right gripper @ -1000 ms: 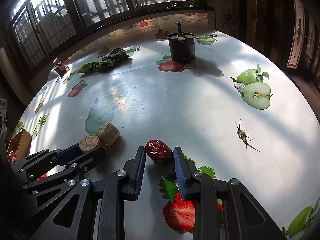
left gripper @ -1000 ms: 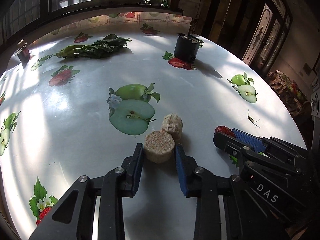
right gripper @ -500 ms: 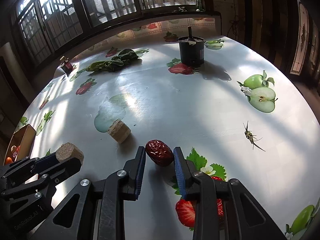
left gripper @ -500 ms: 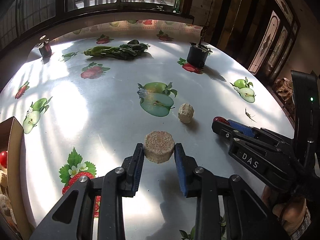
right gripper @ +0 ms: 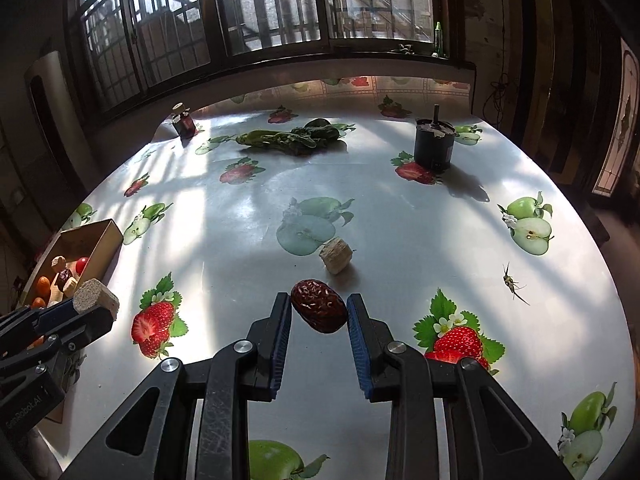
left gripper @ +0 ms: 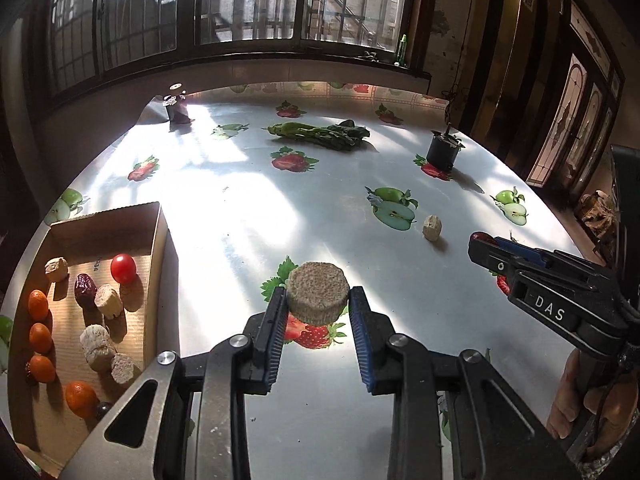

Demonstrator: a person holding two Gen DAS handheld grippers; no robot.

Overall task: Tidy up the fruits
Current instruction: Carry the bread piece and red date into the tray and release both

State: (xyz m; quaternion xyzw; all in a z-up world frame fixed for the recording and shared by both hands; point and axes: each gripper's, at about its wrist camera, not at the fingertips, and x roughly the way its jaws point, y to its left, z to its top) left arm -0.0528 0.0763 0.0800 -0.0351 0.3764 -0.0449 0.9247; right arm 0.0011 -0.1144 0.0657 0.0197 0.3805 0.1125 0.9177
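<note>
My left gripper (left gripper: 318,304) is shut on a tan round fibrous chunk (left gripper: 317,297) and holds it above the table; it also shows at the left of the right wrist view (right gripper: 96,300). My right gripper (right gripper: 319,312) is shut on a dark red date (right gripper: 319,311), lifted above the table; its tip shows in the left wrist view (left gripper: 482,238). A cardboard box (left gripper: 152,236) at the left holds several oranges, a cherry tomato (left gripper: 123,268), a date and tan chunks. One more tan chunk (right gripper: 336,255) lies on the table beyond the date.
The round table (right gripper: 400,208) has a fruit-print cloth. Leafy greens (right gripper: 292,140), a black cup (right gripper: 434,148) and a small dark jar (right gripper: 184,124) stand at the far side. An insect (right gripper: 512,282) sits at the right. Windows line the back.
Both grippers have risen and pulled back toward the left with their loads. The box has come into view at the left. The second tan chunk stays on the table.
</note>
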